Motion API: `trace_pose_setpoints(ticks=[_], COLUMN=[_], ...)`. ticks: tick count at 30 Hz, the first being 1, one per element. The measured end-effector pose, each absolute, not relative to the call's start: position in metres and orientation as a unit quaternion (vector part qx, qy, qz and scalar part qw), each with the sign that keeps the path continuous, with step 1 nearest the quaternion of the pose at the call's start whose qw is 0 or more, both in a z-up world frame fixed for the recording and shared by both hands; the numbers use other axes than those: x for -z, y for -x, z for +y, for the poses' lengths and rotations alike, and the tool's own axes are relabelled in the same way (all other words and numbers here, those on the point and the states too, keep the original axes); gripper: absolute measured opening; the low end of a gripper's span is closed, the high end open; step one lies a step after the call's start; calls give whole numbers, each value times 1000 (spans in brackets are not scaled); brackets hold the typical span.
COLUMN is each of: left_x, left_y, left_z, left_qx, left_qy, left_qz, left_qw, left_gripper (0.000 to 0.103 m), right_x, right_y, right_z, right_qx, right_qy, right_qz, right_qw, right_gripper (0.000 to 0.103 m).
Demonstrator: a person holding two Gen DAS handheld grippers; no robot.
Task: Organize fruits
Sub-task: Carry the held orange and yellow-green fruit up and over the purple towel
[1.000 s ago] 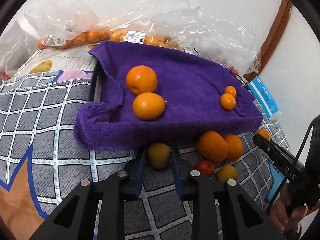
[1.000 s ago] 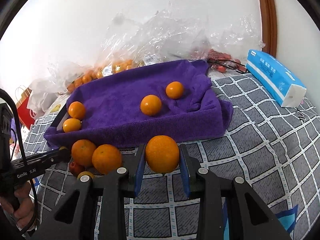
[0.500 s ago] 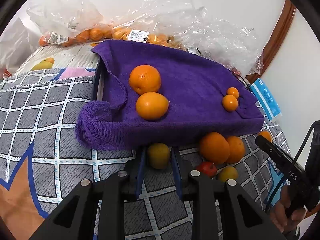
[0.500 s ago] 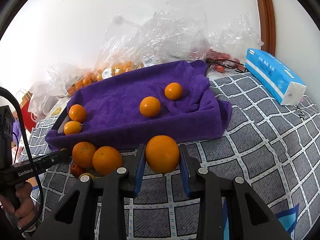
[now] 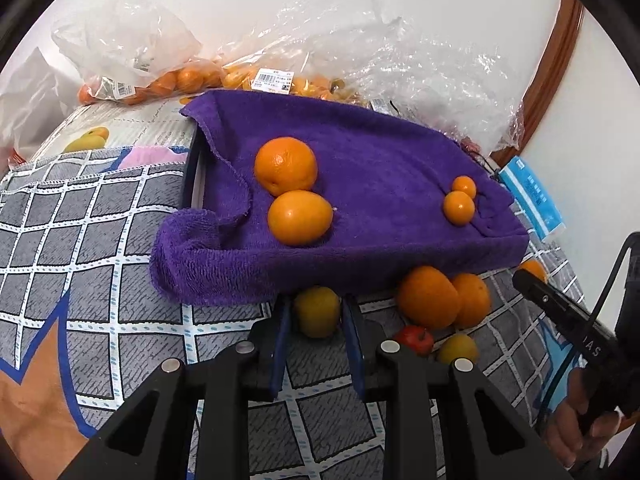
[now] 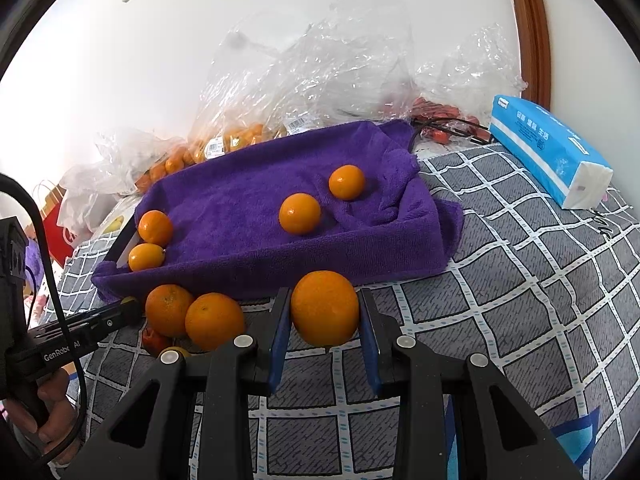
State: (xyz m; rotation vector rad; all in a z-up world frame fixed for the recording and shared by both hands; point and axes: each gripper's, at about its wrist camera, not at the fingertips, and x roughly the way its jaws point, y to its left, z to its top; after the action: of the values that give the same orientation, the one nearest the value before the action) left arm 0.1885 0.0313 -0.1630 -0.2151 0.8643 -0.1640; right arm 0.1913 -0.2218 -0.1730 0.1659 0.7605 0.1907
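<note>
A purple towel (image 5: pixel 380 168) (image 6: pixel 248 200) covers a tray on the checked bedspread, with two big oranges (image 5: pixel 285 165) at its left and two small ones (image 6: pixel 300 213) at its right. My left gripper (image 5: pixel 316 312) is shut on a small yellow fruit (image 5: pixel 317 311) just in front of the towel's edge. My right gripper (image 6: pixel 325 308) is shut on a large orange (image 6: pixel 325 307). Two loose oranges (image 5: pixel 428 297) (image 6: pixel 214 320), a small red fruit (image 5: pixel 414 338) and a small yellow fruit (image 5: pixel 458 348) lie between the grippers.
Clear plastic bags (image 5: pixel 360 52) of small oranges pile up against the wall behind the tray. A blue tissue pack (image 6: pixel 548 152) lies at the right on the bedspread (image 6: pixel 520 280). A person's hand (image 6: pixel 48 412) holds the left gripper's handle.
The left wrist view has shifted slightly, with the towel and fruit sitting a little lower in frame. Both grips stay the same.
</note>
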Motion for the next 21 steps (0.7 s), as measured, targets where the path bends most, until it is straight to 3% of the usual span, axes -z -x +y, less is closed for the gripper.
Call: trace_pose_setpoints(ticks=[21], left_x=[147], left_y=[-174], left_z=[35], left_qx=[85], left_qy=[106], left_qz=[382], left_qw=[914], left_gripper=[24], right_x=[165], right_y=[-182], right_z=[-223], right_qx=[-103], right_qy=[-93], right_qz=[343], right_qw=[929], right_gripper=[32])
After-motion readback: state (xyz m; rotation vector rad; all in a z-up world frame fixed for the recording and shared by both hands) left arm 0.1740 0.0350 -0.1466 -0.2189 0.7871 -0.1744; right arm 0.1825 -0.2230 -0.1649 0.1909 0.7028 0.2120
